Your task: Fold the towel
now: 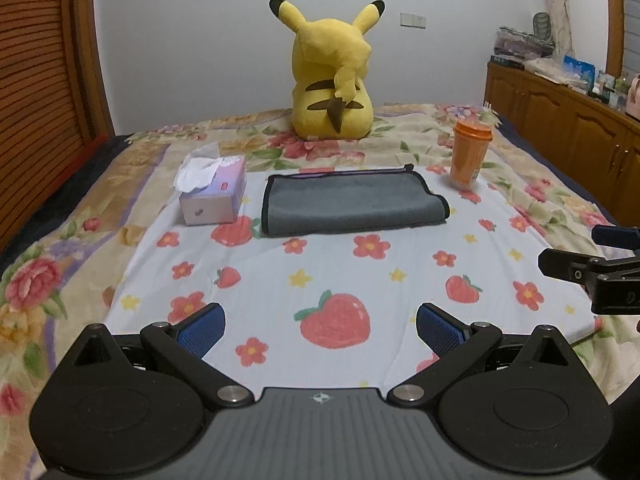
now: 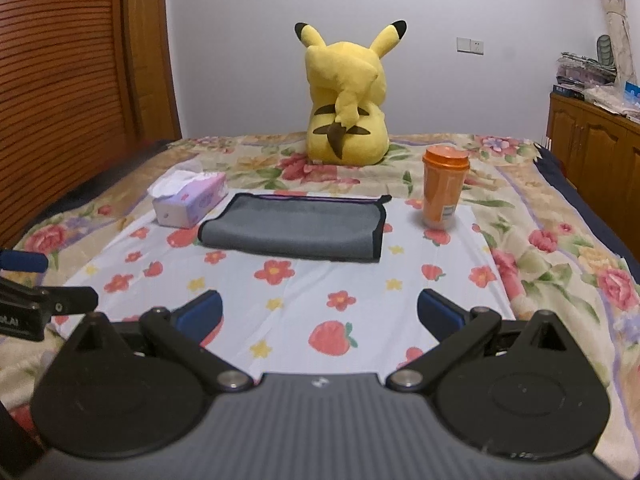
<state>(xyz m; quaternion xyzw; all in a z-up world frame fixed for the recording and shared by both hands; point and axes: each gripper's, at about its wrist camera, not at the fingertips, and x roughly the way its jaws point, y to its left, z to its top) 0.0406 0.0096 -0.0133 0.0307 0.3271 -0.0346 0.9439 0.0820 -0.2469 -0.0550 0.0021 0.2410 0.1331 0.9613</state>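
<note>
The gray towel (image 1: 352,204) lies folded on the white strawberry sheet (image 1: 340,280), near the middle of the bed. A tissue box (image 1: 212,192) sits just beside its left end, an orange cup (image 1: 470,156) near its right end. The left claw (image 1: 320,330) and right claw (image 2: 319,314) are both wide open, holding nothing, well apart from the towel.

The left tongs (image 1: 320,330) stand wide apart, holding nothing, over the strawberry-print sheet (image 1: 340,276) on the bed. Well ahead lies the grey towel (image 1: 352,206) — folded, flat — between a tissue box (image 1: 212,196) and an orange cup (image 1: 470,156). Behind sits a yellow plush (image 1: 332,76). The right tongs (image 1: 592,264) show at the right edge.
</note>
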